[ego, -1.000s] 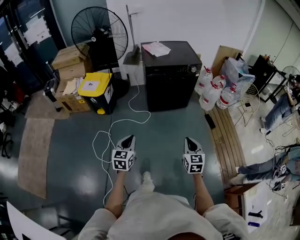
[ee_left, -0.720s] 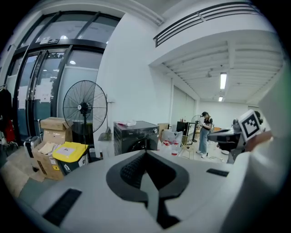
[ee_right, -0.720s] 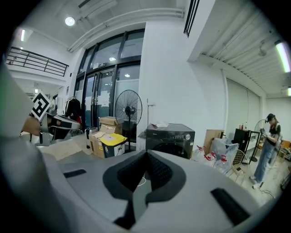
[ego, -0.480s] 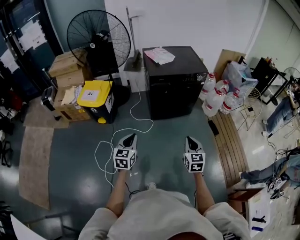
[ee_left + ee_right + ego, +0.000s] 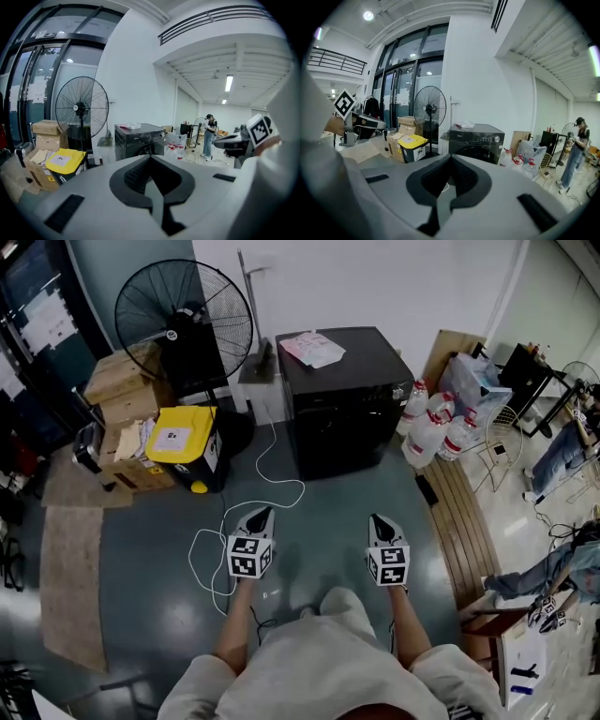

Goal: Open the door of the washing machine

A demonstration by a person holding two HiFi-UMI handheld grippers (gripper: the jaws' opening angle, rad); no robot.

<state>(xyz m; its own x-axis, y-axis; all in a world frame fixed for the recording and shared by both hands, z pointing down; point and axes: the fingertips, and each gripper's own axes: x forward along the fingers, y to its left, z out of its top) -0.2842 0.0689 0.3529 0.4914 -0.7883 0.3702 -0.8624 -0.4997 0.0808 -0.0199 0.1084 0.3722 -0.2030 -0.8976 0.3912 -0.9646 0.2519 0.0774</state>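
- Where the grey floor (image 5: 159, 596) reaches the left edge of the head view, a brown mat (image 5: 66, 559) lies flat.
- Cardboard boxes (image 5: 117, 390) are stacked beyond it, with a standing fan (image 5: 183, 320) behind them and a yellow-lidded bin (image 5: 178, 442) just beside them.
- A white cable (image 5: 253, 498) loops across the floor from the wall toward the person's feet.
- The left hand-held gripper (image 5: 262, 513) is held above the floor with its jaws pressed together on nothing, and it points toward the washing machine.
- The black washing machine (image 5: 342, 418) stands against the white wall, well apart from both grippers, with papers (image 5: 312, 348) on its top and its front door (image 5: 476, 152) closed.
- The right hand-held gripper (image 5: 377, 519) is level with the left one, its jaws also together and empty.
- Water bottles (image 5: 431, 432) stand just right of the machine.
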